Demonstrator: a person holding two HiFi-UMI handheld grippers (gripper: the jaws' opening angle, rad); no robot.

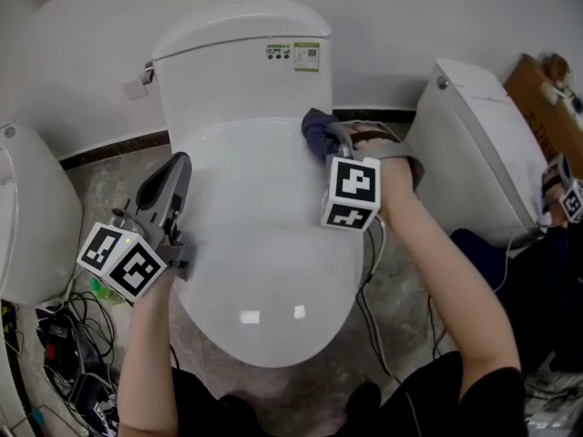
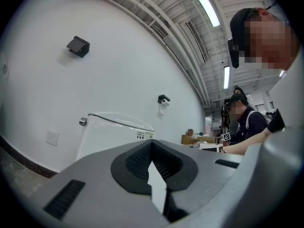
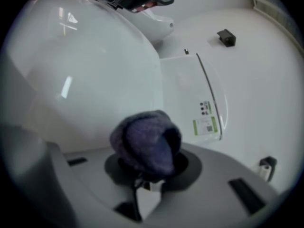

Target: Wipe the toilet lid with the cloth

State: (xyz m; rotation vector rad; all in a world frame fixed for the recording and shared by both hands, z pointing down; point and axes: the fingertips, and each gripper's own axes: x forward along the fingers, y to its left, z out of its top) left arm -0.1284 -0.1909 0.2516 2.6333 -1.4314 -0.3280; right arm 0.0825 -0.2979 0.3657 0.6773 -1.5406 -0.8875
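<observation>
A white toilet with its lid [image 1: 264, 244] down fills the middle of the head view, with the tank [image 1: 241, 62] behind it. My right gripper [image 1: 335, 140] is shut on a dark blue cloth [image 1: 316, 132], which rests on the lid's far right part near the hinge. In the right gripper view the bunched cloth [image 3: 146, 141] sticks out past the jaws, with the lid [image 3: 85, 80] and tank [image 3: 190, 94] beyond. My left gripper [image 1: 178, 166] sits shut and empty at the lid's left edge. Its own view faces the tank [image 2: 111, 132] and the wall.
Another white toilet [image 1: 483, 162] stands close on the right and a third [image 1: 27, 217] on the left. Cables [image 1: 64, 353] lie on the floor at lower left. A cardboard box [image 1: 542, 98] is at far right. A person [image 2: 244, 120] stands in the background.
</observation>
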